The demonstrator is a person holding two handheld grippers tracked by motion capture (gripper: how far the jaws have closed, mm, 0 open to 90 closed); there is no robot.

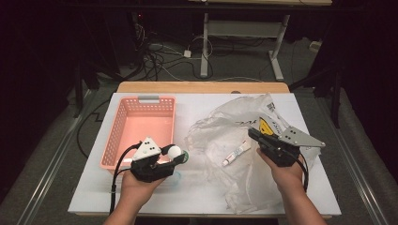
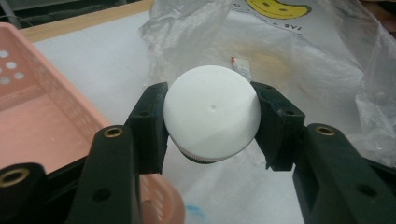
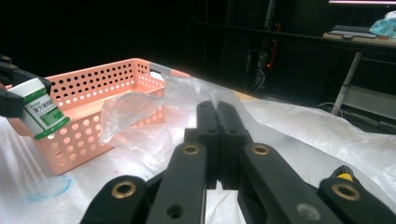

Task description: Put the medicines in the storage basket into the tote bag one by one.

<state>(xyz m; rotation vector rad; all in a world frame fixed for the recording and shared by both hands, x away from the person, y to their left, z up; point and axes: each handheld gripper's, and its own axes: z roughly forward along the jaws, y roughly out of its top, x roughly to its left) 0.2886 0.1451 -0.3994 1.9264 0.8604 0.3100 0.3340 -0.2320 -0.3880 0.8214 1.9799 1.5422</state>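
Left gripper view: left tool [image 2: 210, 128] clamped around smooth white round-capped bottle [image 2: 211, 119]; right tool [image 3: 217, 122] closed, empty.

Bottle [image 2: 211, 114] body hidden behind its own white cap in left gripper view; label print [image 3: 43, 112] in right gripper view too small to read. Small tube [image 1: 236, 153] on the plastic bag [image 1: 225, 136]: markings illegible from high view, half hidden behind the cap in left gripper view. Pink basket [image 2: 42, 121] cut off at left edge there. Yellow print on bag [image 2: 278, 8] cropped by top edge. Right gripper [image 3: 217, 116] base cropped at bottom.
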